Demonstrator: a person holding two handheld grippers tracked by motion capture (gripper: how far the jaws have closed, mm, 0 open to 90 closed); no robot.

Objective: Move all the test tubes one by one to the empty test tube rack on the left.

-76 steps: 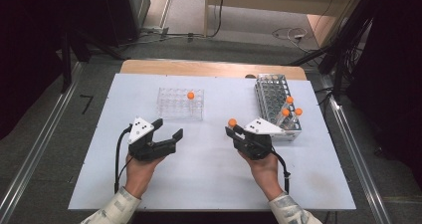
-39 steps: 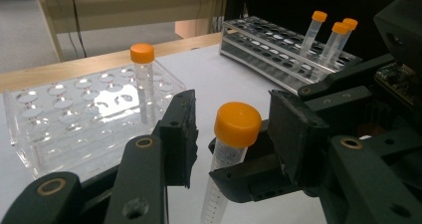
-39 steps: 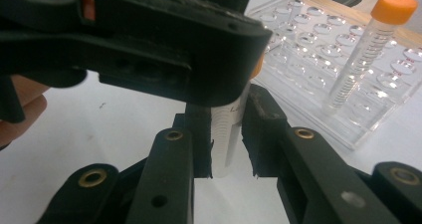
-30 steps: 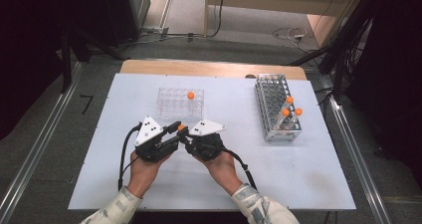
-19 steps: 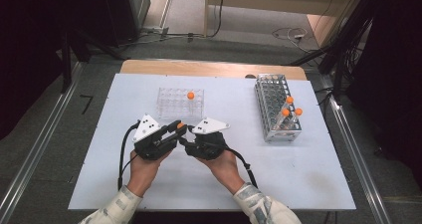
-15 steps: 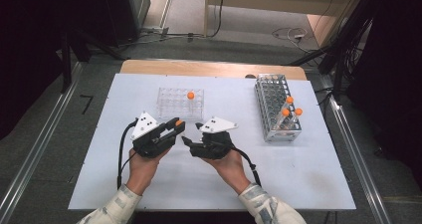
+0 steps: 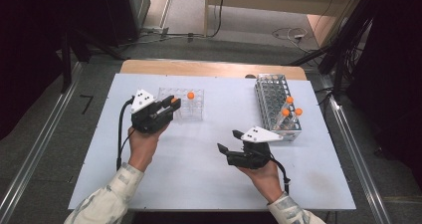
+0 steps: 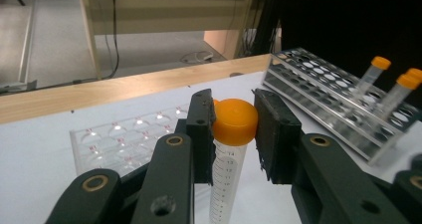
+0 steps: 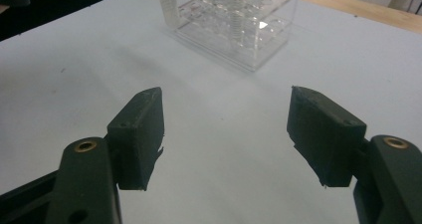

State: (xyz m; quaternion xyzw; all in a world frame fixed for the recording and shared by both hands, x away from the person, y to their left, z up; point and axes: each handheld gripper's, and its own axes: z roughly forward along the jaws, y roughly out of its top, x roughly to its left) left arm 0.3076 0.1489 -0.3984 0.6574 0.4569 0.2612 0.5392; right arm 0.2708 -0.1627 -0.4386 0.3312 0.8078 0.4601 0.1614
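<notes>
Left gripper (image 8: 234, 129) pinches an orange-capped tube (image 8: 226, 169) (upright); right gripper (image 9: 226, 129) fingers just spread, empty.

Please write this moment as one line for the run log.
left tool: shut on orange-capped tube | right tool: jaws just opened, nothing between | clear rack: one tube | metal rack: three tubes

Five orange-capped tubes (image 7: 173, 100), two racks (image 7: 181, 104), two hand-held grippers (image 7: 168, 107).

Metal rack (image 7: 272, 92) w/ three orange-capped tubes (image 7: 290, 109), table's far right. White tabletop (image 7: 199, 179); wooden edge strip (image 7: 209, 68) behind.
</notes>
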